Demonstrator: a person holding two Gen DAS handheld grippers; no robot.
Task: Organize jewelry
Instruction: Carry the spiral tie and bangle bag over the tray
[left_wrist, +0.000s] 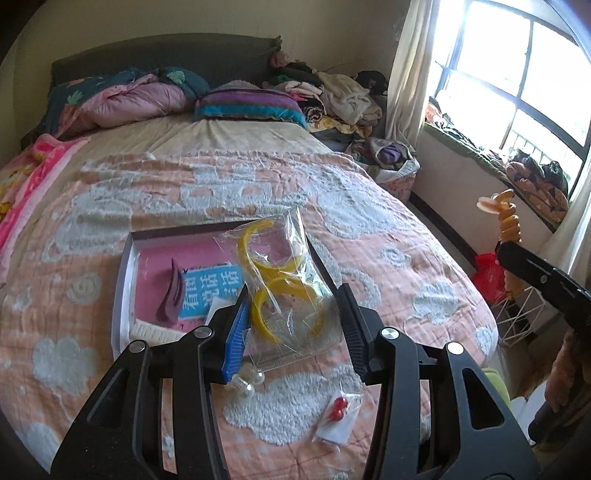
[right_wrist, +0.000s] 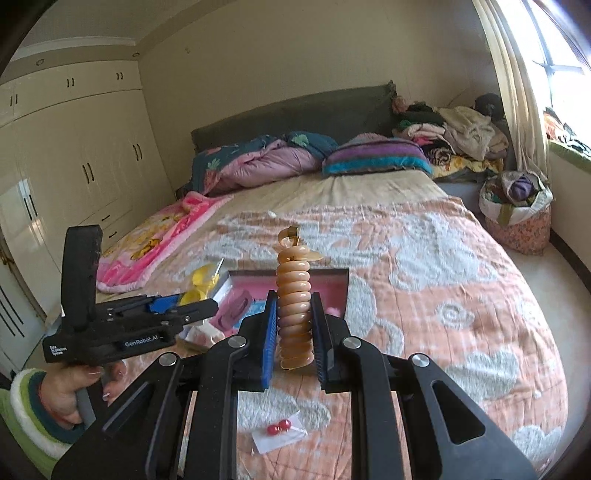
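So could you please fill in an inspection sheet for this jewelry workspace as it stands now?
Surface: bed with an orange-and-white cloud blanket.
Job's things: open tray with pink lining on the blanket; clear bag of yellow bangles; coiled amber spiral piece; small packet with red beads and pearl-like beads loose on the blanket.
Clutter: piled bedding and heaped clothes at the headboard.
Grippers: left tongs open either side of the bag's lower end; right tongs shut on the spiral piece, held upright.
Cables: nothing seen.
Surroundings: wardrobe, window, basket beside the bed.
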